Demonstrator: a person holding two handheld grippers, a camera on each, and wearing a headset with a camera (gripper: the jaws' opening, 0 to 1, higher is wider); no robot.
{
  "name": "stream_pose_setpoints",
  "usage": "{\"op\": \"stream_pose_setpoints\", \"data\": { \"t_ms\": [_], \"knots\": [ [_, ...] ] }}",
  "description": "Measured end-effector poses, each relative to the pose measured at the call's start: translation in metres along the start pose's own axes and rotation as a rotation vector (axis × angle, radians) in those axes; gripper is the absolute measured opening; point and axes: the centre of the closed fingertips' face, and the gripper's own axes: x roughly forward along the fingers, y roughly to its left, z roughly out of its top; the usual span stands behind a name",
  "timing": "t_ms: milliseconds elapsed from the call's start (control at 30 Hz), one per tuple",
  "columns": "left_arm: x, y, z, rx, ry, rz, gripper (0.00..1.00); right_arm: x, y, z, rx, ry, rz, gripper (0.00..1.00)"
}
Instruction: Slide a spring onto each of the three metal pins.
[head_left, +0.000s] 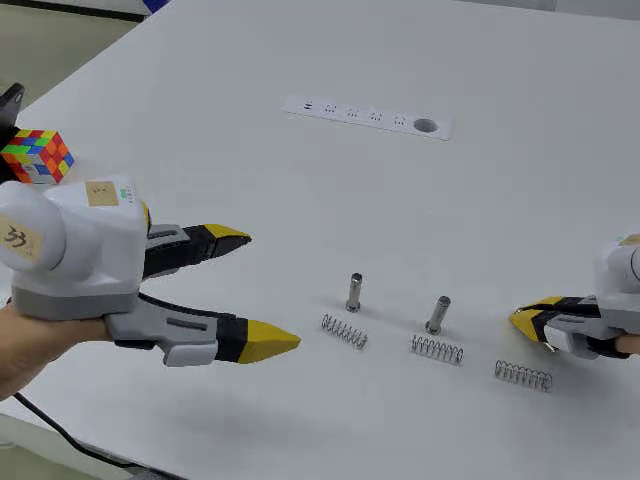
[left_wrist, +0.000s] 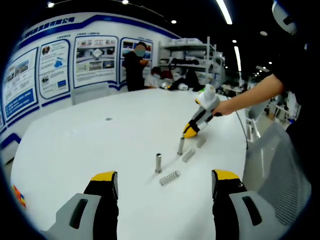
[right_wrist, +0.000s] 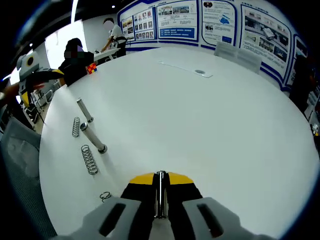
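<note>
White housing on left tongs (head_left: 275, 290), tan stickers (head_left: 101, 193), grey and black arms, yellow tips, black cable (head_left: 58, 436)

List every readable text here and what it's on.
"33", handwritten, seemingly: tan sticker on the left gripper.
Second tan sticker on that gripper: too small to read.
Wall posters: blurred, unreadable.
Socket strip markings: too small.

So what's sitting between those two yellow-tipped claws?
In the head view, two upright pins and two loose springs lie between the left gripper and right gripper.
</note>
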Motion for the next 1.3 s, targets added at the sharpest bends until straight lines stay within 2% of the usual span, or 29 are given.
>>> {"op": "stream_pose_setpoints", "data": {
  "t_ms": [100,200,333,433,1000,1133,1300],
  "knots": [
    [-0.002,0.001,0.003,0.017,-0.007,0.016,0.74,0.0,0.002,0.0,-0.006,0.009,-0.002,0.09],
    [-0.005,0.002,0.007,0.006,-0.03,0.024,0.74,0.0,0.004,-0.001,-0.021,0.02,0.001,0.09],
    [-0.007,0.004,0.009,0.011,-0.036,0.039,0.71,-0.001,0.005,0.001,-0.027,0.013,0.004,0.09],
    [-0.009,0.004,0.009,0.021,-0.039,0.049,0.67,-0.004,0.007,0.007,-0.026,-0.008,0.006,0.08],
    [-0.013,-0.002,0.017,0.015,-0.065,0.059,0.67,-0.021,0.014,0.018,-0.075,-0.077,0.011,0.08],
    [-0.014,-0.005,0.015,0.042,-0.037,0.047,0.67,-0.025,0.018,0.019,-0.071,-0.103,0.023,0.08],
    [-0.017,-0.004,0.017,0.037,-0.043,0.056,0.67,-0.029,0.018,0.019,-0.097,-0.13,0.027,0.08]
  ]
}}
